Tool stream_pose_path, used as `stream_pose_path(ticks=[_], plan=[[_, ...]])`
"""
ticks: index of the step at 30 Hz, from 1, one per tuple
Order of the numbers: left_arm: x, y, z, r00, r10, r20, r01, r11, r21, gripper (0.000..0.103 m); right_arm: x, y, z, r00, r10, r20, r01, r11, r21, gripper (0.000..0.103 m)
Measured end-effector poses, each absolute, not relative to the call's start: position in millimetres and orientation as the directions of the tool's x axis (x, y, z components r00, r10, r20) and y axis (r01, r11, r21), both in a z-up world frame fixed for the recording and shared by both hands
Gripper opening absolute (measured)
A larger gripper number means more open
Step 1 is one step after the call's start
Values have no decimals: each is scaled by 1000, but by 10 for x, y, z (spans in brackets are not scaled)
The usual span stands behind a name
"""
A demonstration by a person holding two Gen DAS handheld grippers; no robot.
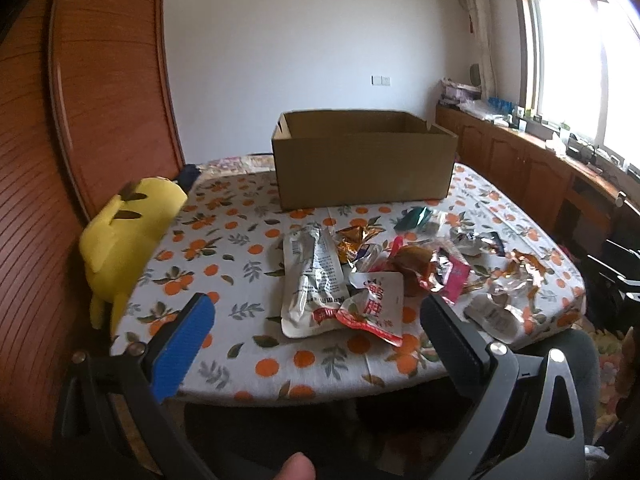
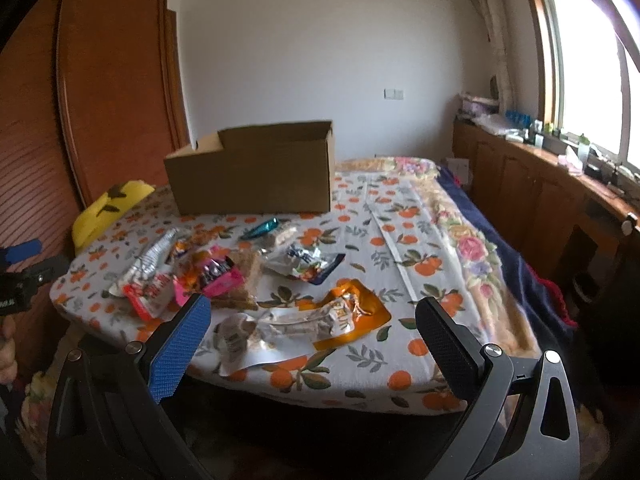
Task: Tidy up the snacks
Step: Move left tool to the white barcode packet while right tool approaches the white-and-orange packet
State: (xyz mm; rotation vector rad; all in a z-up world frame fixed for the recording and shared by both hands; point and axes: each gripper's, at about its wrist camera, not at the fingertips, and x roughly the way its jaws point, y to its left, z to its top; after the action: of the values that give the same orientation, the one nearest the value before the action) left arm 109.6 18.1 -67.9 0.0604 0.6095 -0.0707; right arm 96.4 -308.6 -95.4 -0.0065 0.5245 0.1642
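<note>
Left hand-held gripper (image 1: 316, 332): fingers spread wide apart, holding nothing, hovering off the bench's near edge.
Right hand-held gripper (image 2: 312, 332): fingers likewise apart and bare, at the near edge.
Snacks (image 1: 384, 272): loose heap of foil and plastic packets near the front edge of the bench (image 1: 240, 240), which wears an orange-print cloth.
Cardboard box (image 1: 364, 160): open-topped, at the far edge behind the packets, apart from them.
Yellow plush toy (image 1: 124, 236): against the bench's left edge.
Wooden wardrobe (image 1: 100, 80): beyond the left edge.
</note>
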Motion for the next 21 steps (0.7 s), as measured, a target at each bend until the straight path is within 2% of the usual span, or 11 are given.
stream_pose_path(ticks=[8, 21], plan=[[1465, 205, -871, 786, -79, -613, 121, 992, 27, 103, 1242, -3123, -1238, 807, 183, -561, -179, 982, 64, 103], [2082, 390, -1050, 708, -179, -683, 170, 982, -80, 99, 1447, -3070, -1536, 729, 254, -635, -220, 966, 133, 102]])
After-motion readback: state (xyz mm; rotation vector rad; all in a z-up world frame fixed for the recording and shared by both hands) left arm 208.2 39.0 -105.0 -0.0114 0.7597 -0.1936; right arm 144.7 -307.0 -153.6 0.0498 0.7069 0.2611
